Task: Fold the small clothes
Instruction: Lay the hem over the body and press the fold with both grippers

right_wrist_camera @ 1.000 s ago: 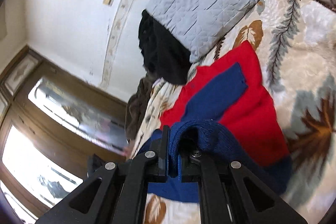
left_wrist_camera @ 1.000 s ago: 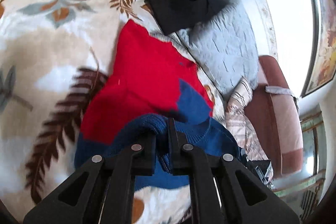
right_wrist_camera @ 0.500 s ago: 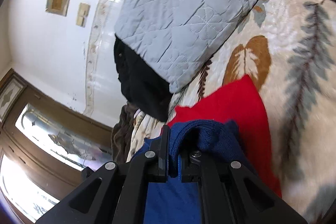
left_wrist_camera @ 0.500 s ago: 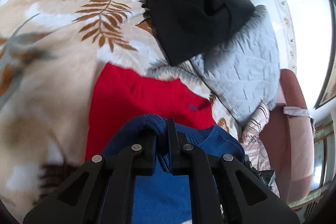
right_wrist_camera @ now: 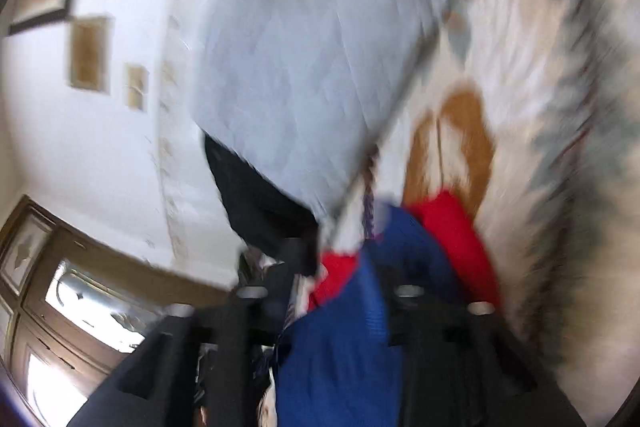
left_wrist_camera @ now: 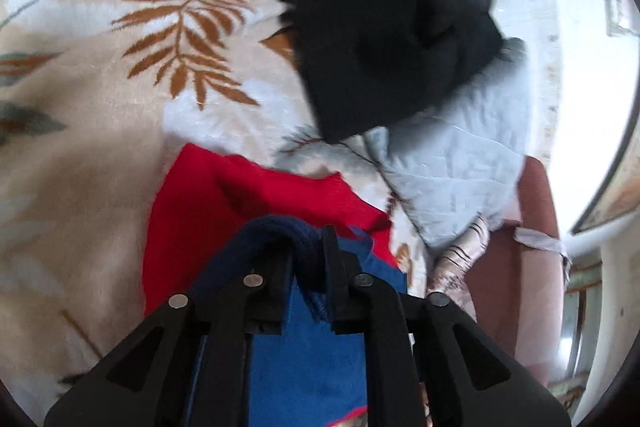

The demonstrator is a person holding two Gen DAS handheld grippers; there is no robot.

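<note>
A small red and blue knit sweater (left_wrist_camera: 224, 199) lies on a leaf-patterned blanket (left_wrist_camera: 120, 75). My left gripper (left_wrist_camera: 308, 259) has its jaws slightly apart with the sweater's navy hem (left_wrist_camera: 280, 231) still draped between them. In the blurred right wrist view the sweater (right_wrist_camera: 348, 339) shows blue over red, and my right gripper (right_wrist_camera: 332, 291) has its jaws spread wide with the blue fabric lying loose between them.
A black garment (left_wrist_camera: 392, 27) lies on a grey quilted pillow (left_wrist_camera: 460, 171) just beyond the sweater. The pillow also shows in the right wrist view (right_wrist_camera: 304, 67). A brown chair (left_wrist_camera: 532, 267) stands at the right. A white wall (right_wrist_camera: 112, 147) lies behind the pillow.
Both grippers carried the blue hem forward over the red body toward the pillow. The right gripper's jaws have opened, and the left jaws have parted a little.
</note>
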